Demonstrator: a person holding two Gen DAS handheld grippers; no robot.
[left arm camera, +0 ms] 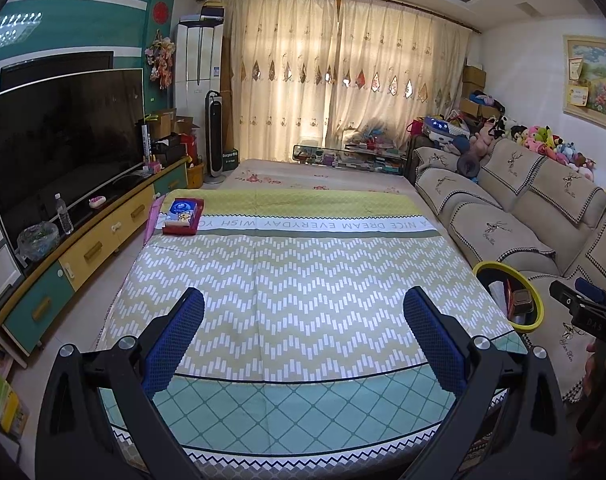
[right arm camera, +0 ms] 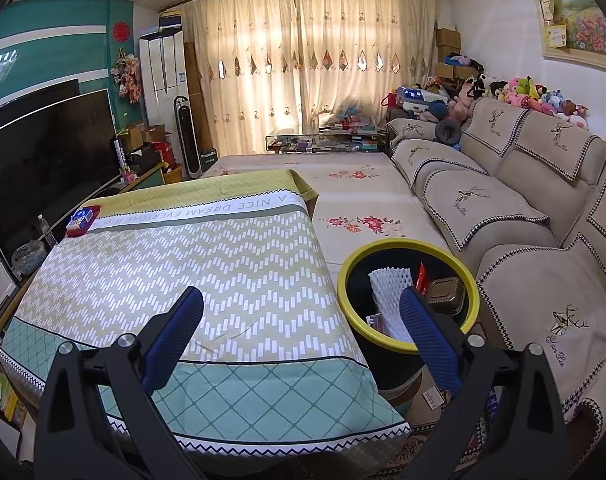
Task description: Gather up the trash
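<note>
Underneath both grippers lies a table (left arm camera: 303, 280) covered with a chevron-patterned cloth in green and white, with a teal diamond border at the near edge. A grey band across its far end carries upside-down lettering that reads "A NICE DREAM EVERYDAY WISH YO…". A red tissue box (left arm camera: 181, 216) with a blue-and-white pack sits at the far left corner of the cloth.

The left gripper (left arm camera: 303, 312) hovers over the near part of the cloth, its blue-padded fingers spread wide and holding nothing. The right gripper (right arm camera: 301, 312) is likewise spread wide and empty, its right finger over the rim of the trash bin.

The trash bin (right arm camera: 345, 280), black with a yellow rim, stands just beside the table's right edge, between it and the sofa (right arm camera: 523, 208). Inside it are a white foam net sleeve (right arm camera: 387, 284), a red wrapper (right arm camera: 422, 276) and a brown box (right arm camera: 447, 292).

The sofa covers show an embroidered deer and script too small to read. A dark television (left arm camera: 59, 140) stands at left on a yellow-and-teal cabinet, and closed cream curtains (left arm camera: 335, 72) fill the far wall.
</note>
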